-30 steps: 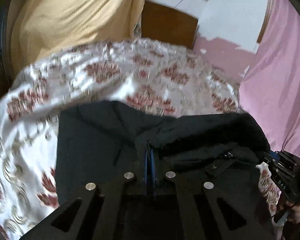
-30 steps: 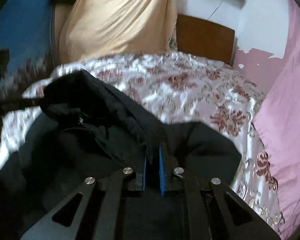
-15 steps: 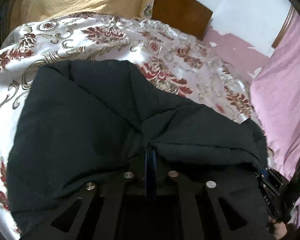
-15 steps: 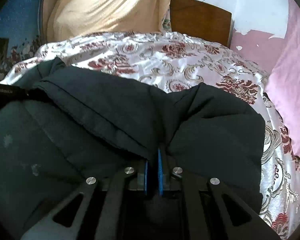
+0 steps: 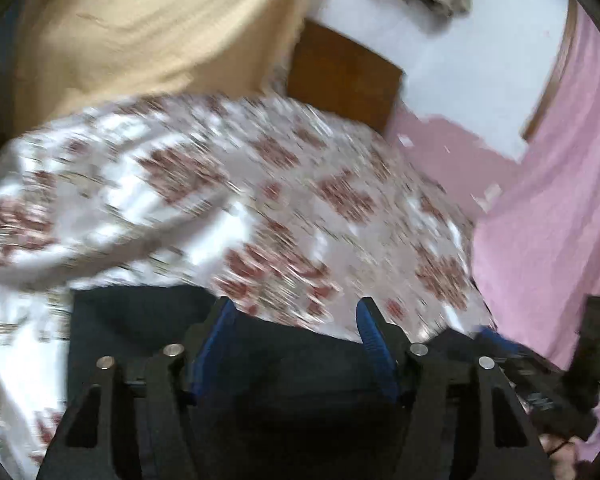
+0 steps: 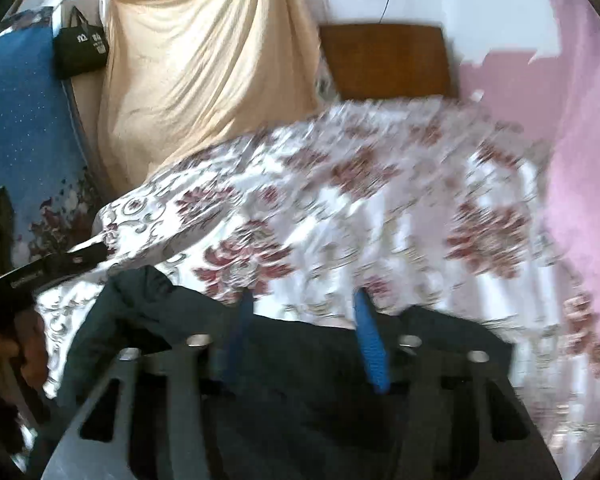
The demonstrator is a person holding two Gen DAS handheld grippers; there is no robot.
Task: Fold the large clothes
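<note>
A dark garment (image 5: pixel 284 364) lies on the bed's floral spread (image 5: pixel 204 200), its far edge running just beyond my fingers. My left gripper (image 5: pixel 295 305) hovers over that edge with its jaws opening; the blue pads (image 5: pixel 216 332) stand apart and press on nothing. In the right wrist view the same garment (image 6: pixel 300 360) fills the bottom. My right gripper (image 6: pixel 304 296) is over it, its jaws also opening, and no cloth is pinched. Each view shows the other gripper at its edge: the right gripper (image 5: pixel 500 340) and the left gripper (image 6: pixel 60 262), held by a hand (image 6: pixel 8 356). Both views are motion-blurred.
A beige cloth (image 6: pixel 204 92) hangs behind the bed beside a wooden headboard (image 6: pixel 388 60). Pink fabric (image 5: pixel 548 216) borders the bed on the right. On the left are a blue cloth (image 6: pixel 24 120) and a black bag (image 6: pixel 80 52).
Both grippers were shut on folds of the dark garment; now both have let go and their pads stand apart. Both have drawn back, so more of the bedspread shows.
</note>
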